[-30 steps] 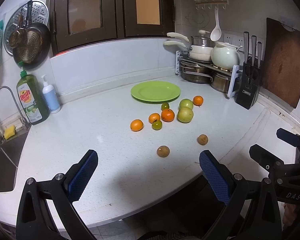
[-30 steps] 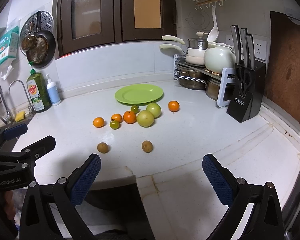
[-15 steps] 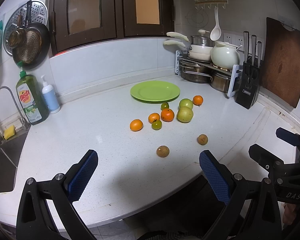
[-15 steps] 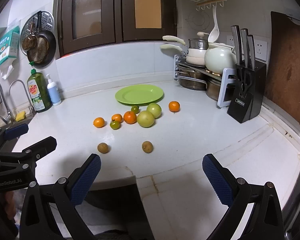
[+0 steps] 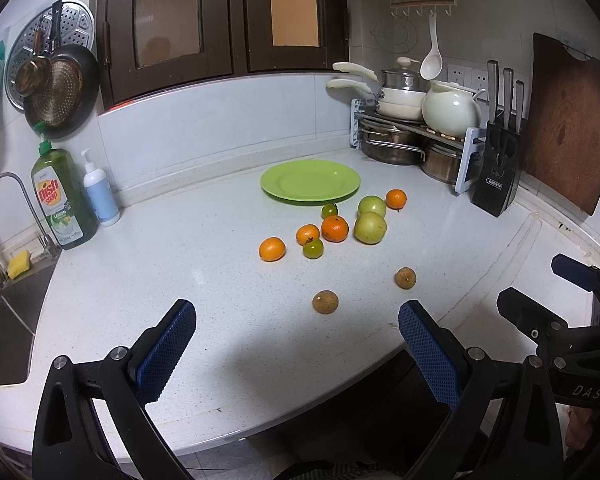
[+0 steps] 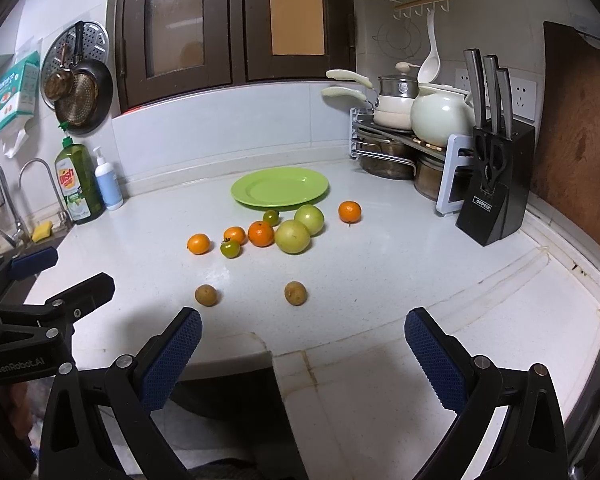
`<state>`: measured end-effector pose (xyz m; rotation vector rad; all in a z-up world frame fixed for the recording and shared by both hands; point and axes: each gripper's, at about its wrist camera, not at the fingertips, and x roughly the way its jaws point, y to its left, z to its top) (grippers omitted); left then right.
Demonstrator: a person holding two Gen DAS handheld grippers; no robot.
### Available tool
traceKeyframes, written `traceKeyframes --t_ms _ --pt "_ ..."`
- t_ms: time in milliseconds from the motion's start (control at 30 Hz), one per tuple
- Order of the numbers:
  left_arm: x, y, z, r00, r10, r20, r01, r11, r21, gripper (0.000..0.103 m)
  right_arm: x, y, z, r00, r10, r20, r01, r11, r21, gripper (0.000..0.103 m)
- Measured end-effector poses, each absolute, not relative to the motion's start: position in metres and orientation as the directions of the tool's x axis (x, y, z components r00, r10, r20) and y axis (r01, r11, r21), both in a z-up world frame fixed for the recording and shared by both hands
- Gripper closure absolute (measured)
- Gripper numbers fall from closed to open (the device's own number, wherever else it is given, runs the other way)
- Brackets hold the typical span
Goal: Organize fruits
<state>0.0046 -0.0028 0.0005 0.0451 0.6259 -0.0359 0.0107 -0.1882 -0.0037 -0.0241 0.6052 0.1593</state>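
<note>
Nothing is sitting on the green plate (image 5: 310, 181) yet; sorting is, by my judgement, not begun. Ten fruits are lying loose on the counter (image 5: 180, 280) beyond both sets of fingers: four oranges (image 5: 334, 228), two green apples (image 5: 370, 228), two small green fruits (image 5: 313, 248), two brown fruits (image 5: 325, 301) nearest the tips. Left gripper (image 5: 296, 344) and right gripper (image 6: 302, 344) are hovering with fingers spread wide, gripping nothing. All fruit is awaiting transfer.

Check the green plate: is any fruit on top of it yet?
No. The green plate shows a bare surface in both views. All the fruit lies on the counter in front of it; the nearest, a small green fruit, sits just off its front rim.
</note>
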Motion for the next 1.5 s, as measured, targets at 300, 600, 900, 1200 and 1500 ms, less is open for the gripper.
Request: traceKeyframes --t_ms 300,600,900,1200,1500 --pt "0.007 -0.003 -0.003 0.807 -0.022 -0.591 0.051 0.998 0.033 0.0 0.011 -0.187 -0.005 0.808 0.144 -0.571 -0.159 0.987 0.024 0.001" --pt "0.017 -0.001 -0.007 0.793 -0.024 -0.609 0.054 0.998 0.03 0.0 0.021 -0.186 -0.011 0.793 0.154 -0.59 -0.168 0.985 0.031 0.001" --pt "0.037 0.004 -0.023 0.76 -0.043 -0.649 0.069 0.998 0.014 0.0 0.041 -0.179 -0.022 0.768 0.145 -0.624 -0.179 0.984 0.009 0.001" --pt "0.066 0.001 -0.051 0.719 -0.064 -0.692 0.11 0.994 0.022 0.02 0.074 -0.172 -0.046 0.707 0.158 -0.689 -0.209 0.978 0.01 0.012" --pt "0.1 -0.009 -0.077 0.658 -0.138 -0.74 0.18 0.983 -0.023 0.038 0.114 -0.165 -0.072 0.636 0.192 -0.748 -0.233 0.971 0.051 0.03"
